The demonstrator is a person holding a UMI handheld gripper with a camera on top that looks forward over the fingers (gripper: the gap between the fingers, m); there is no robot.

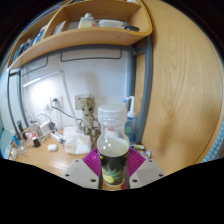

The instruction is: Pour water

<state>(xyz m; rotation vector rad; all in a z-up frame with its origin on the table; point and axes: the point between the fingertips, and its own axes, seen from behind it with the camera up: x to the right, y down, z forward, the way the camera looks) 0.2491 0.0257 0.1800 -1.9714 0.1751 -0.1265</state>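
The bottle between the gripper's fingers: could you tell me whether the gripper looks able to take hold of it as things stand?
Probably yes. The bottle already sits between the gripper's pink pads, upright, with nothing between it and the fingers. Whether both pads already press on it is unclear.

Wooden desk point(50, 157) carries a bottle point(113, 148) and white clutter point(76, 146), perhaps cups.

A wooden shelf point(85, 38) runs overhead with clutter on it, a white tiled wall point(85, 75) behind, and a tall wooden panel point(175, 90) alongside the wooden surface point(45, 160).
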